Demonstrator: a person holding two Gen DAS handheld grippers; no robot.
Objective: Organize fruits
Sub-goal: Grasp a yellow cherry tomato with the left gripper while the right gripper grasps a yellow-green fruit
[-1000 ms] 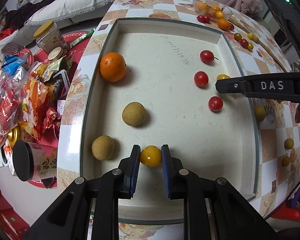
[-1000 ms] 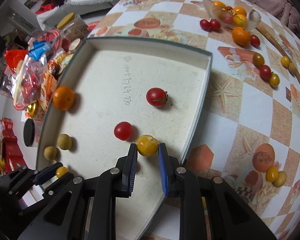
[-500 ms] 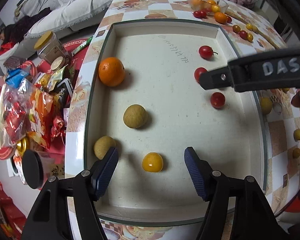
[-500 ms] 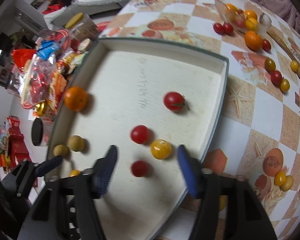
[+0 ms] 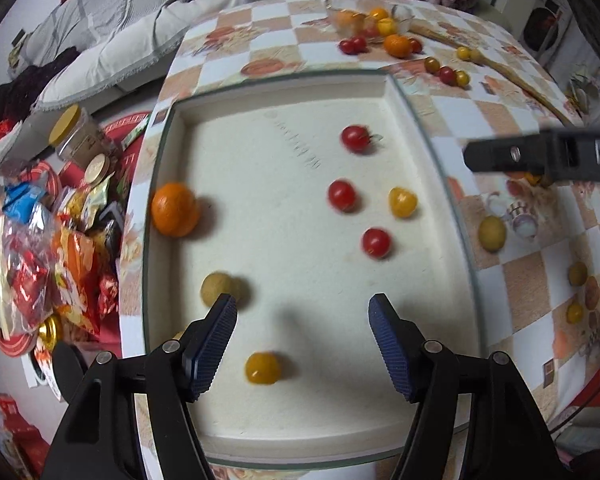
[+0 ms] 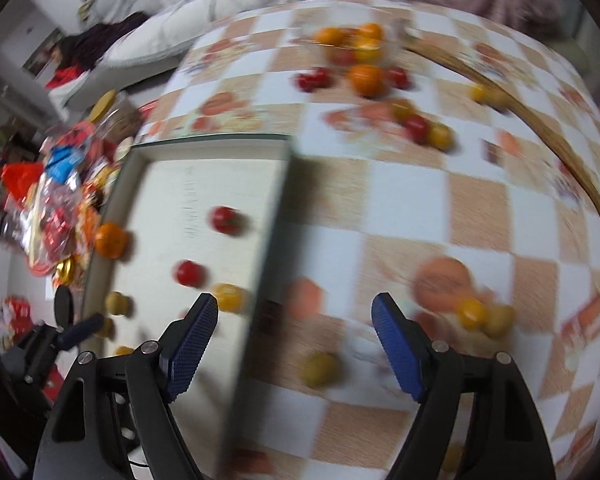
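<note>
Hovering wide open and empty, the left tongs (image 5: 300,326) stand over the tray (image 5: 428,120), a yellow tomato (image 5: 262,368) lying free below them. The right tongs (image 6: 294,330), likewise agape and empty, face loose fruit (image 6: 320,369) on the table (image 6: 480,200); judged between placements, next needing a centred closure on that fruit.

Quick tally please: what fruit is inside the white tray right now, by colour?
Red tomatoes: 3
Yellow tomatoes: 2
Orange: 1
Tan round fruit: 1 clearly visible; a second may be hidden behind the left gripper finger.
Total: 7 visible in the tray.
</note>
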